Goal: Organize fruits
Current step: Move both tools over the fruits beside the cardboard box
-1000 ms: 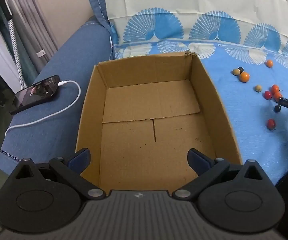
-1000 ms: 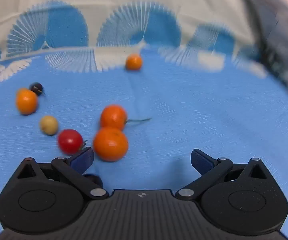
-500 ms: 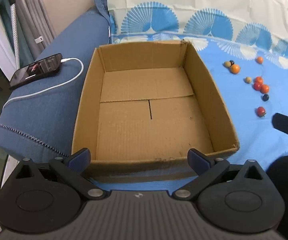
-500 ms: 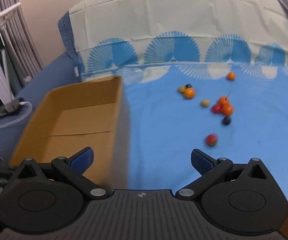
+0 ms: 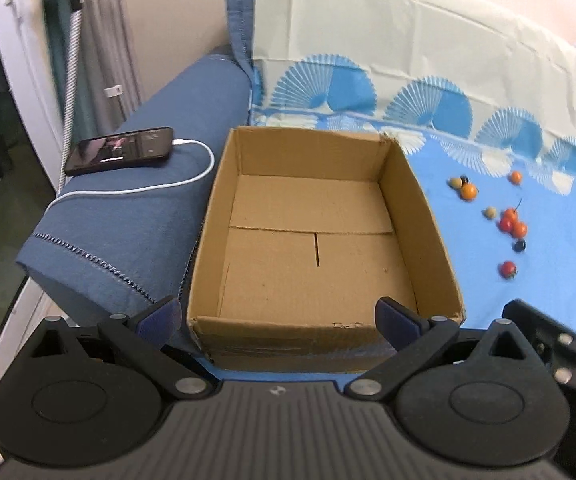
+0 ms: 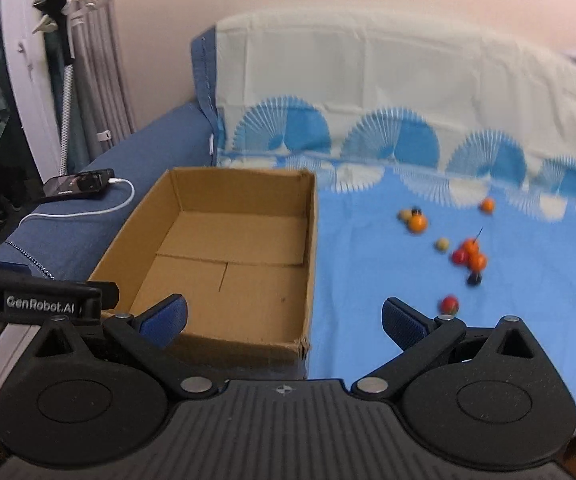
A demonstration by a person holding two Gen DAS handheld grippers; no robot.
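Note:
An open, empty cardboard box [image 5: 311, 240] sits on the blue sheet, also in the right wrist view [image 6: 224, 256]. Several small fruits lie scattered to its right: orange ones [image 5: 468, 191] [image 6: 416, 222], a red and orange cluster [image 5: 512, 223] [image 6: 469, 258], a lone red one [image 5: 507, 269] [image 6: 449, 304], a dark one [image 6: 474, 279] and pale ones [image 6: 442, 244]. My left gripper [image 5: 278, 318] is open and empty, just short of the box's near wall. My right gripper [image 6: 284, 320] is open and empty, back from the box's near right corner.
A phone [image 5: 122, 150] on a white charging cable [image 5: 192, 176] lies on the blue sofa arm left of the box. The patterned sheet covers the sofa back [image 5: 407, 52]. A white door frame and a grey curtain stand at far left [image 6: 88, 60].
Both grippers have pulled back and up from the sofa. The right one was close over the fruits a second ago; now it sees the whole box and the fruit from afar.

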